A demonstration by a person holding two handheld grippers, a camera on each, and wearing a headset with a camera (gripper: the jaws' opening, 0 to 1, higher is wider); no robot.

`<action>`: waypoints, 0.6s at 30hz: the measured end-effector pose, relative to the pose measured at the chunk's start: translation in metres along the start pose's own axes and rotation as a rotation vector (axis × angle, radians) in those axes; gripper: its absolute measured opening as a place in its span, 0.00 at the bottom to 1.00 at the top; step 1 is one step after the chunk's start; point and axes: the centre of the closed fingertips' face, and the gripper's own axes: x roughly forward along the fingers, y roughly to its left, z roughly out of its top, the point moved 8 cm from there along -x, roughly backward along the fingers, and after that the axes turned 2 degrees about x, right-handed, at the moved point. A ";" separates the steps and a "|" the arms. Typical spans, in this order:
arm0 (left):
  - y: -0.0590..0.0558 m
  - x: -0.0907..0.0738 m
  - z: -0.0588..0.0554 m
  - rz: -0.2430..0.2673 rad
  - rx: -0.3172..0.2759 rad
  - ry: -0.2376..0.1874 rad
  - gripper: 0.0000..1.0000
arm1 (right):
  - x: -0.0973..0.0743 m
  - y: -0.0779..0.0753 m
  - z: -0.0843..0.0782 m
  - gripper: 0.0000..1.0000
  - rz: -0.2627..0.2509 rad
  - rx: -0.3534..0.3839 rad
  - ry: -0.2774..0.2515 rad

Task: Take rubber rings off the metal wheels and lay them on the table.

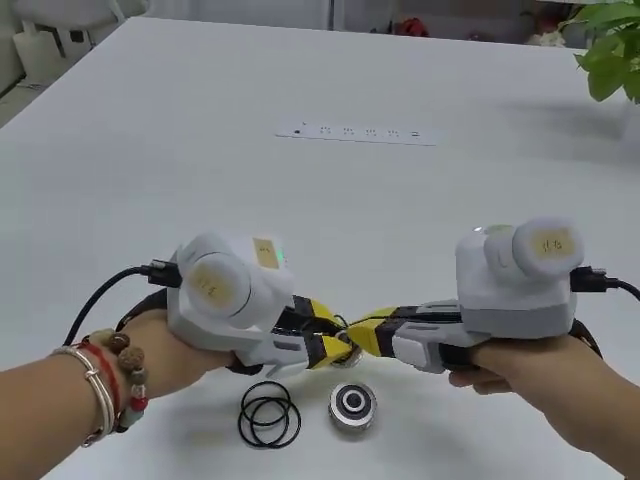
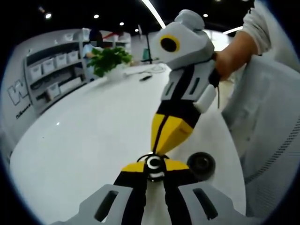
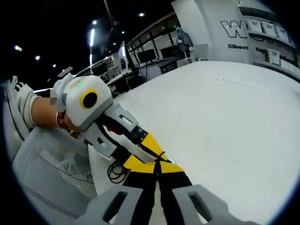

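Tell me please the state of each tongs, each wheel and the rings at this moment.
left tongs, shut on the held wheel.
right tongs, shut, tips at the held wheel.
held wheel, clamped in the left tongs, seemingly off the table.
second wheel, lying flat on the table, free.
rubber rings, off the wheels, flat on the table, overlapping.

Beyond the 2 claws the tabletop (image 1: 200, 150) runs open. A power strip (image 1: 355, 133) lies well apart across it, and a plant (image 1: 612, 50) leans in at the far right. The left claw (image 1: 335, 338), clamped on a small wheel (image 2: 153, 165), and the right claw (image 1: 365, 335) meet tip to tip, each barring the other. Just nearer the person, rubber rings (image 1: 268, 413) and a metal wheel (image 1: 353, 405) lie side by side, with bare tabletop on either flank.
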 end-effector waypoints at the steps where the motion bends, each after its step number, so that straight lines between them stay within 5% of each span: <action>1: 0.000 0.000 0.000 0.001 0.001 0.000 0.14 | 0.000 0.000 0.000 0.00 -0.001 0.000 0.001; 10: 0.002 -0.008 0.004 -0.005 -0.036 0.020 0.18 | -0.008 -0.005 0.002 0.00 -0.008 0.033 -0.008; 18: 0.005 -0.025 0.016 0.001 -0.078 -0.010 0.37 | -0.017 -0.005 0.011 0.00 -0.020 0.033 -0.033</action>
